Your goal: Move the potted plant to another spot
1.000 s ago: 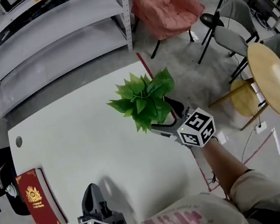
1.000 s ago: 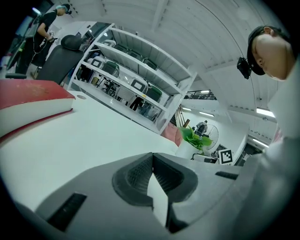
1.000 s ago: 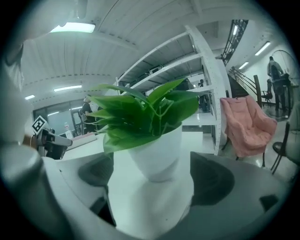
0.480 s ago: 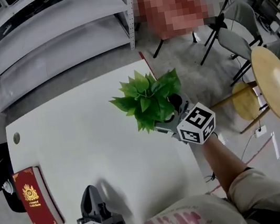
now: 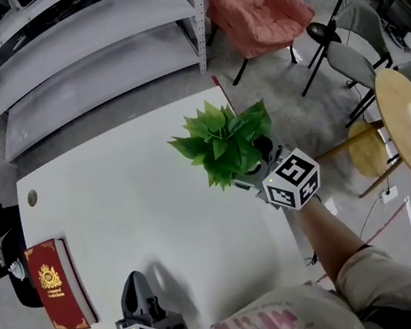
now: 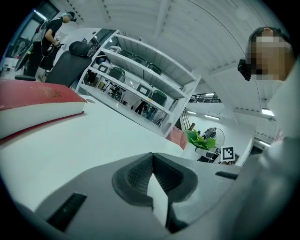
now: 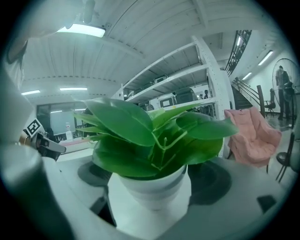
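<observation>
At the table's [image 5: 120, 213] far right corner, the potted plant [image 5: 226, 145] sits between the right gripper's [image 5: 257, 170] jaws. Jaws are spread to pot width and press the white pot [image 7: 150, 190] on both sides, leaves sticking up above them. Pot upright. Can't tell if its base touches the tabletop or hangs just over it. From the head view the plant is by the table's right edge, leaves partly covering the gripper. Marker cube [image 5: 292, 178] is just behind the plant, with the person's forearm [image 5: 329, 229] running back from it.

Left gripper [image 6: 152, 176]: jaws closed together, nothing in them, low over the table near the front edge, well apart from the plant. Red book [image 5: 58, 295] lies flat at the table's left edge, near the left gripper but not touching. Off the table: grey shelves [image 5: 78, 56] behind it, a pink chair [image 5: 253, 3] and a round wooden stool [image 5: 409, 122] to the right.
</observation>
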